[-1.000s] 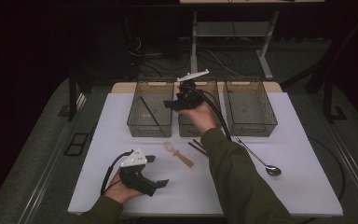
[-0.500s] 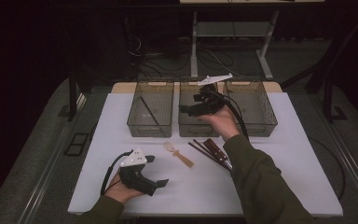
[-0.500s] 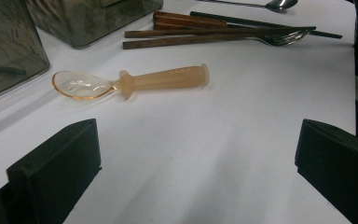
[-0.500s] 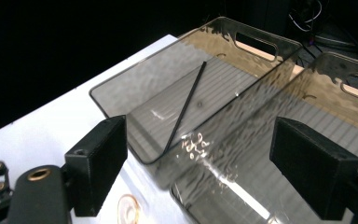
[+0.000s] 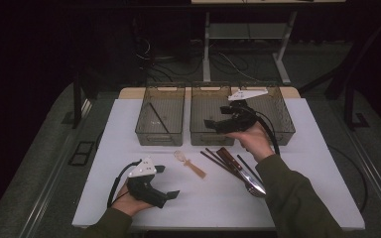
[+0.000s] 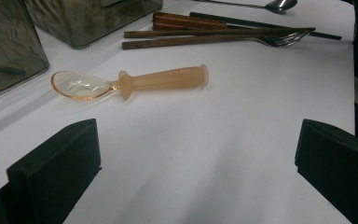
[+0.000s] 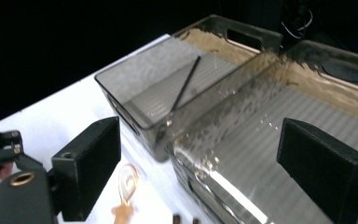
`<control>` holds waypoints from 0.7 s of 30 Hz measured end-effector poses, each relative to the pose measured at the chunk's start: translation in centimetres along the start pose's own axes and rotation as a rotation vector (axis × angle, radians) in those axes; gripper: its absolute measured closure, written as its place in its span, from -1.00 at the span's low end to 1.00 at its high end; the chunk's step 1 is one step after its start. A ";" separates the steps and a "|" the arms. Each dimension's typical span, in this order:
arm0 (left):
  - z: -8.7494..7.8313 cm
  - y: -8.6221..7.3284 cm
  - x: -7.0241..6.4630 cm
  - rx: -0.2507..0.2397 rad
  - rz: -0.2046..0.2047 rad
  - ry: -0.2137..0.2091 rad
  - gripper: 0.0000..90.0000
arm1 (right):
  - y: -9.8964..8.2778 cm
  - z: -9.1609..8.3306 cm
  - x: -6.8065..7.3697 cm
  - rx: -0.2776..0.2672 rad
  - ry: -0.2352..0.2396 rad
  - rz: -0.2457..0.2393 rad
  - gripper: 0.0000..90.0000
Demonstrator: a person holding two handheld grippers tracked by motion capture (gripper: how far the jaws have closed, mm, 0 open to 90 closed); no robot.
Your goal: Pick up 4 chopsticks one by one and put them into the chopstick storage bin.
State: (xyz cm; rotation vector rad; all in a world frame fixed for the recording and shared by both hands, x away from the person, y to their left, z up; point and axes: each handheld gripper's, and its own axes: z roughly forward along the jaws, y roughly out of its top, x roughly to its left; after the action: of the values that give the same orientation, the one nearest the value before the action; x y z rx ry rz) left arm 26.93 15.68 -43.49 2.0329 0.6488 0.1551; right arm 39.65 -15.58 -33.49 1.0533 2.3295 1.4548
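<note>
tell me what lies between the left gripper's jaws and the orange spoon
Nothing: in the left gripper view, bare white table runs from the open left gripper to the orange spoon.

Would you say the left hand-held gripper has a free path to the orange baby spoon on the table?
Probably yes: the left hand-held gripper is open, and only bare white table lies between it and the orange baby spoon, which lies apart from the other cutlery.

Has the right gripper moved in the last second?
Yes. The right gripper has slid rightward from above the left bin to the middle bin, jaws opening, empty.
</note>
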 end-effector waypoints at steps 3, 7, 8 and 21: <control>0.0 0.0 0.0 0.002 0.001 0.001 -1.00 | -0.7 -0.6 -0.2 0.006 -0.012 -0.001 -0.71; 0.0 0.0 0.0 -0.002 0.001 0.003 -1.00 | -1.7 -1.4 -0.3 -0.002 -0.034 -0.013 -0.73; 0.0 0.0 0.0 -0.002 0.001 0.003 -1.00 | -2.0 -1.5 -0.3 -0.003 -0.034 -0.014 -0.73; 0.0 -0.3 0.2 -0.005 -0.005 0.040 -1.00 | -6.6 -4.4 -1.4 0.036 -0.037 -0.020 -0.73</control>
State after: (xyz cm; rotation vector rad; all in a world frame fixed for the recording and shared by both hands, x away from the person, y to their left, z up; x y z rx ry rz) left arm 26.99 15.87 -43.75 2.0274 0.6780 0.1952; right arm 35.35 -21.30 -37.22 1.0539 2.3419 1.3796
